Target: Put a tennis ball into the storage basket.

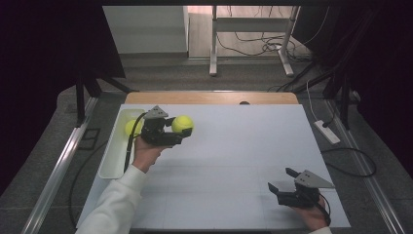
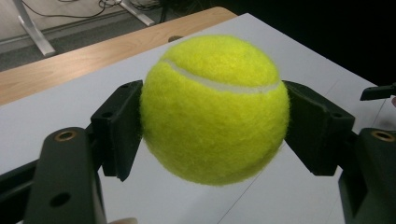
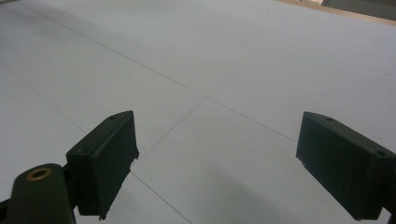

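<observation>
The left claw (image 1: 179,130) is gripping a yellow tennis ball (image 1: 182,124) — both pads are pressing into its felt from opposite sides, as the left gripper view shows (image 2: 214,109). The ball is hanging above the white table (image 1: 234,146), off its surface, at the far left of the sheet and just right of a long white tray (image 1: 110,161) lying along the table's left edge. A second tennis ball (image 1: 132,127) is sitting in the far end of that tray, just behind the left hand (image 1: 146,152). The right claw (image 1: 281,179) is resting at the near right of the table — its jaws are standing wide apart with nothing between them, only bare table surface (image 3: 224,70) lying ahead of them.
</observation>
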`<state>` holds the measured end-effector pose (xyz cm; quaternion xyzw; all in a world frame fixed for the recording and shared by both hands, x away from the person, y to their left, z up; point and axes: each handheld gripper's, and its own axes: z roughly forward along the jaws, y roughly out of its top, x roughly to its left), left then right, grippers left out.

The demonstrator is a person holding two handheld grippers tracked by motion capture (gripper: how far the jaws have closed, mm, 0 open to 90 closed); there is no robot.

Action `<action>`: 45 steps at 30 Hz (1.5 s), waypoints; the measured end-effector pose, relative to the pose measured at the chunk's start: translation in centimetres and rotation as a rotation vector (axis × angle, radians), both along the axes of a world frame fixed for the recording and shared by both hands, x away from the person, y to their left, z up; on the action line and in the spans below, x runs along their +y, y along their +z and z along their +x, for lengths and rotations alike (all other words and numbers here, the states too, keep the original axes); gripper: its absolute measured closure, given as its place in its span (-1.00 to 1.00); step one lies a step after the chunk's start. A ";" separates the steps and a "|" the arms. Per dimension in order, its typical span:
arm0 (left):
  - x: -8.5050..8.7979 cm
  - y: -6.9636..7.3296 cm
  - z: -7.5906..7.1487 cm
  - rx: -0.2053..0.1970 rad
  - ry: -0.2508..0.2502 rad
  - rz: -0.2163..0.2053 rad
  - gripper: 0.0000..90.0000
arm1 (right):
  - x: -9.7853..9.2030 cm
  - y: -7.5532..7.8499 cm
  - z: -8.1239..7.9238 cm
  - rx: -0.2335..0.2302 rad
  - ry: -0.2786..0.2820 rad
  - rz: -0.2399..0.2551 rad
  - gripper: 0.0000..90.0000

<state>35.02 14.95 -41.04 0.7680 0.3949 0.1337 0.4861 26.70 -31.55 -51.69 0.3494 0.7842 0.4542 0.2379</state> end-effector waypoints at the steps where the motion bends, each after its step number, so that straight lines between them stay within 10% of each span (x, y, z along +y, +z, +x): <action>1: 0.1 0.1 -0.1 -0.001 0.000 -0.001 -0.40 | 0.0 0.0 0.0 0.000 0.000 0.000 -0.73; 45: 2.2 1.9 -2.5 -0.033 0.021 0.000 -0.41 | 0.1 0.0 0.0 -0.003 -0.001 0.001 -0.73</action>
